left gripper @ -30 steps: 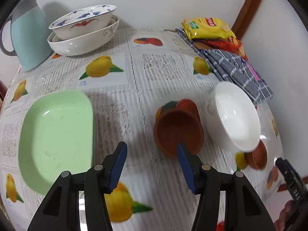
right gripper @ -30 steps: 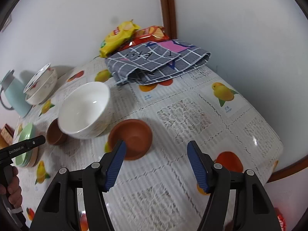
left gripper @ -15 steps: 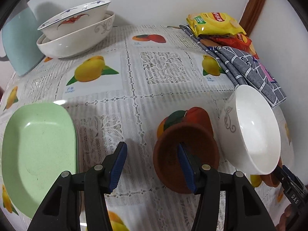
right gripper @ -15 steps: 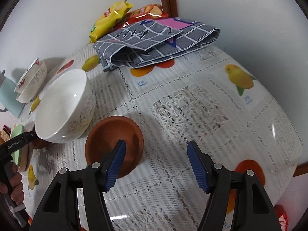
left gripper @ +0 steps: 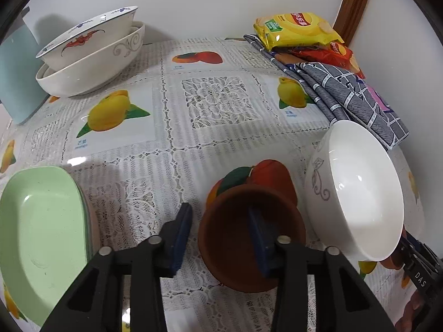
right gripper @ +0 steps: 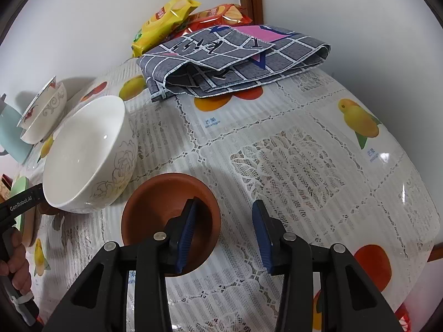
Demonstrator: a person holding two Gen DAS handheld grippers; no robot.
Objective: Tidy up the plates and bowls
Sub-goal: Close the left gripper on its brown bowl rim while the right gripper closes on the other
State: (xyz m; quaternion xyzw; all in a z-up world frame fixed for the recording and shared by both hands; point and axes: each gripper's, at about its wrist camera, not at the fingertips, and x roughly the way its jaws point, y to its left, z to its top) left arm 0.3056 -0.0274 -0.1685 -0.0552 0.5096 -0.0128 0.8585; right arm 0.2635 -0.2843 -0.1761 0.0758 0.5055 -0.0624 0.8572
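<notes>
Two brown clay bowls flank a white bowl (left gripper: 357,191) on the fruit-print tablecloth. My left gripper (left gripper: 220,209) straddles the left rim of one brown bowl (left gripper: 235,262): the right finger is inside, the left finger just outside. Its jaws are closing, and a thin gap still shows at the rim. My right gripper (right gripper: 225,202) straddles the right rim of the other brown bowl (right gripper: 155,207), left finger inside and right finger well clear of the wall. Its jaws are also closing. In the right wrist view the white bowl (right gripper: 85,155) stands just left of that bowl.
A green plate (left gripper: 36,235) lies at the near left. Two stacked patterned bowls (left gripper: 91,58) and a pale blue jug (left gripper: 16,74) stand at the back left. A folded grey cloth (right gripper: 235,61) and snack packets (right gripper: 166,19) lie by the wall. The table edge (right gripper: 432,249) drops off at right.
Both grippers have come down closer to their brown bowls and their jaws have narrowed. One finger of each now sits inside its bowl.
</notes>
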